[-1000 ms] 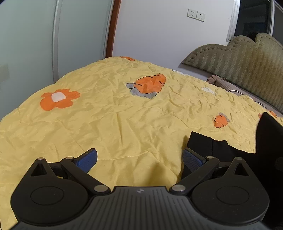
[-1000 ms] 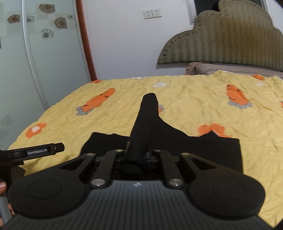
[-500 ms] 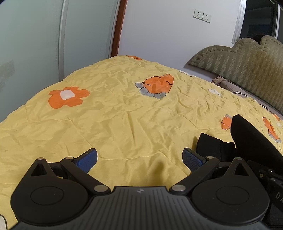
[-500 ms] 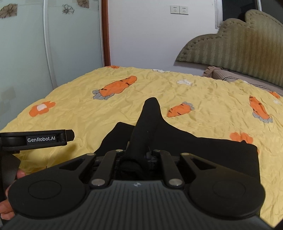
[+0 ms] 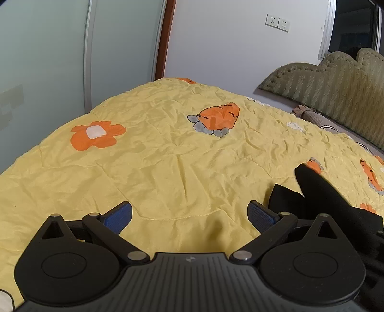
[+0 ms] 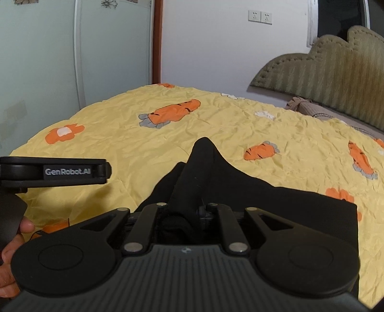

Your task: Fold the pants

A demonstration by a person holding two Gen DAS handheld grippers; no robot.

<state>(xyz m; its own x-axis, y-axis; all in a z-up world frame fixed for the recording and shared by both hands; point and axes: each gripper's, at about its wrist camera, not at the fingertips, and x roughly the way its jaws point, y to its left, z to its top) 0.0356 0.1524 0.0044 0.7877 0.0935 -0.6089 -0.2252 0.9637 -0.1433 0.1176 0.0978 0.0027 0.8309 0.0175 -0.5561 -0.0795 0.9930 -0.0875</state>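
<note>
Black pants (image 6: 276,199) lie on the yellow bedspread (image 6: 216,134), partly folded. My right gripper (image 6: 184,211) is shut on a bunched fold of the pants, and the cloth rises in a ridge ahead of its fingers. In the left wrist view the same pants (image 5: 319,192) show at the right edge. My left gripper (image 5: 189,216) hangs open over bare bedspread (image 5: 168,163), its blue pads (image 5: 118,216) wide apart with nothing between them. The left gripper's body (image 6: 55,171) and the hand (image 6: 14,240) holding it appear at the left of the right wrist view.
The bedspread carries orange carrot (image 5: 216,120) and flower (image 5: 96,134) prints. An olive padded headboard (image 6: 336,76) stands at the right. Frosted sliding doors (image 5: 60,60) and a white wall with sockets (image 5: 277,22) lie beyond the bed's far edge.
My right gripper has carried the pinched fold of pants leftward toward the left gripper and rolled a little. The left gripper stays open in place.
</note>
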